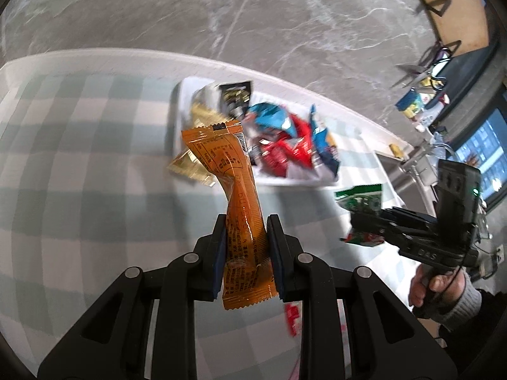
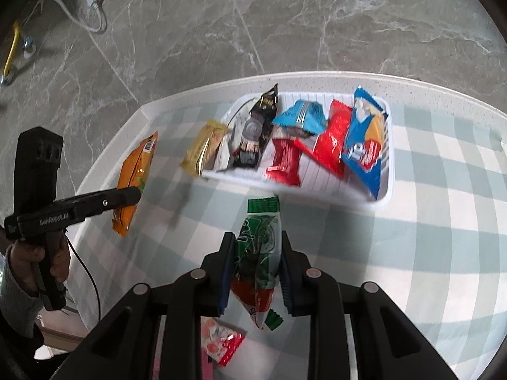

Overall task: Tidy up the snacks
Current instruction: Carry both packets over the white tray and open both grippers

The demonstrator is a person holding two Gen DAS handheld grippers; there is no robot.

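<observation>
My left gripper [image 1: 246, 221] is shut on an orange snack packet [image 1: 234, 190] and holds it above the checked tablecloth, near the white tray [image 1: 183, 101]. It also shows in the right wrist view [image 2: 134, 194], with the orange packet [image 2: 136, 164]. My right gripper [image 2: 257, 240] is shut on a green and red snack packet [image 2: 259, 253], held in front of the white tray [image 2: 388, 164]. In the left wrist view the right gripper [image 1: 355, 218] holds the green packet [image 1: 361, 198]. The tray holds several packets: black [image 2: 253, 133], red [image 2: 332, 139], blue [image 2: 364, 145].
A gold packet [image 2: 204, 147] leans on the tray's left end. A red and white packet [image 2: 221, 342] lies on the cloth below my right gripper. The table's white edge [image 2: 221, 85] runs behind the tray, with grey marble floor beyond. Cluttered furniture [image 1: 421, 95] stands at the far right.
</observation>
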